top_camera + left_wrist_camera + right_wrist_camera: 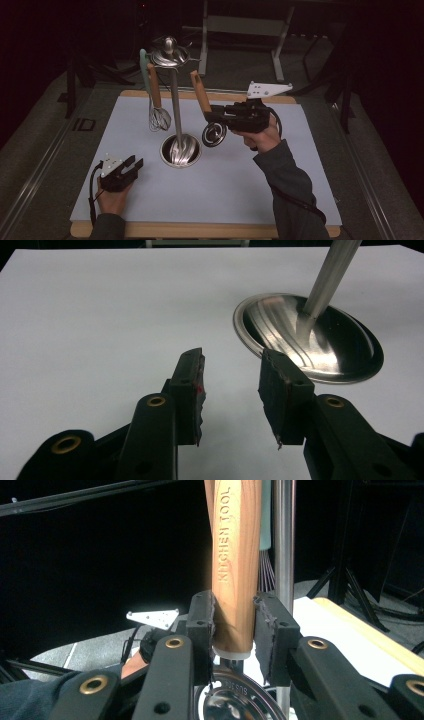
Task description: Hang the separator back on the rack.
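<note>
Right tongs (234, 625) clamping wooden-handled utensil (235, 565) — left tongs (231, 385) parted, idle

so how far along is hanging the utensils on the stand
Done: a whisk already hangs from the stand's top ring. In hand: the right gripper is shut on a wooden-handled utensil, held tilted beside the pole, not hooked. Left: hooking it on. The left gripper rests open on the table.

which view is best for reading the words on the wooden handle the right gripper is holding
The right gripper view: the wooden handle is close, lettering "KITCHEN TOOL" legible, clamped in the right gripper. In the high view the handle is small, its lettering unreadable.
</note>
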### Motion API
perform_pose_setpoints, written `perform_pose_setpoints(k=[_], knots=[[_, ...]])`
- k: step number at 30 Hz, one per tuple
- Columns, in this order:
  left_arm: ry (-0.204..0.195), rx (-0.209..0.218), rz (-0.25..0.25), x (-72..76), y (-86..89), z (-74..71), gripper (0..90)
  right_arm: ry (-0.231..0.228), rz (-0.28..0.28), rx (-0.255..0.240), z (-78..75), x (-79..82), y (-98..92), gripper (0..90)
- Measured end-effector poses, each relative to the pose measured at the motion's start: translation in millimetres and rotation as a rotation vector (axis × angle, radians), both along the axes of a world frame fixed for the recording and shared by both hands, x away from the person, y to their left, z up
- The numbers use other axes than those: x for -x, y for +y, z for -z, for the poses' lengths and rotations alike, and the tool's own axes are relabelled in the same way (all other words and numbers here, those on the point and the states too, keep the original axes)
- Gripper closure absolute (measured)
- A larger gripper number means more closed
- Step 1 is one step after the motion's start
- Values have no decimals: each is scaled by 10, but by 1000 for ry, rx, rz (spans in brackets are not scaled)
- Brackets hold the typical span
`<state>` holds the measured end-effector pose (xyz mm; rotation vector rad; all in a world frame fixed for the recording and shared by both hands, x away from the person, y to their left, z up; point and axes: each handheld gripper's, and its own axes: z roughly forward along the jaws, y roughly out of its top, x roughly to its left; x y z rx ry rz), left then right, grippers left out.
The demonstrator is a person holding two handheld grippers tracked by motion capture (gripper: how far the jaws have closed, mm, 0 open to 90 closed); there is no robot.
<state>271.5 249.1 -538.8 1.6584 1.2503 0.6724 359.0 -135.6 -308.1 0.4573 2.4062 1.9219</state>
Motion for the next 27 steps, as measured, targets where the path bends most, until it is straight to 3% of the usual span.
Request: perform_pose_setpoints(k=[15,27], knots=[[-2,3,1,1,3,0,621,-35,-37,-15,-167,55,233,711],[-3,4,0,2,3,0,621,-61,28,33,-166,36,361,710]])
